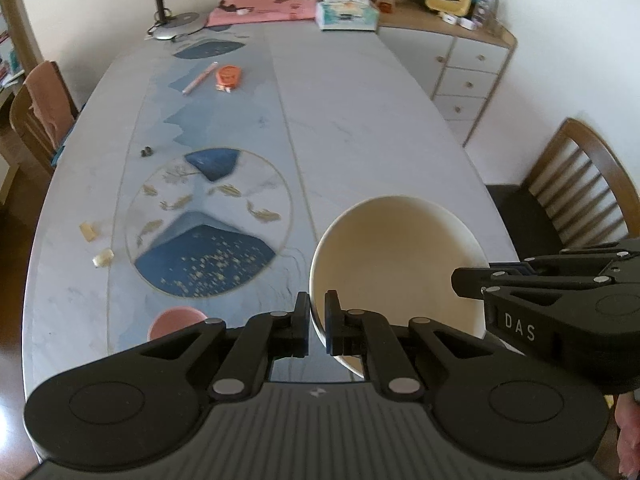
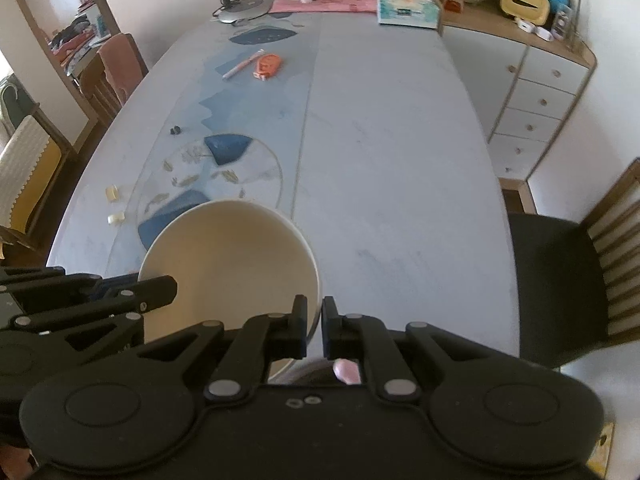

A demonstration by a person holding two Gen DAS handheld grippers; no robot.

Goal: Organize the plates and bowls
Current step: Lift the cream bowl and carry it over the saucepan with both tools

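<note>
Both grippers, left [image 1: 317, 322] and right [image 2: 314, 326], clamp cream bowl [image 1: 396, 256] rim above table [image 1: 360, 120].

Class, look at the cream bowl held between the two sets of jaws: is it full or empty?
Empty. The cream bowl's inside shows bare and plain right down to its bottom in both wrist views, with nothing lying in it.

"das" on right gripper [image 1: 472, 286]

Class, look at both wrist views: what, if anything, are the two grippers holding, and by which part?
Both hold the cream bowl by its rim: the left gripper pinches the rim's left side, the right gripper its right side.
</note>
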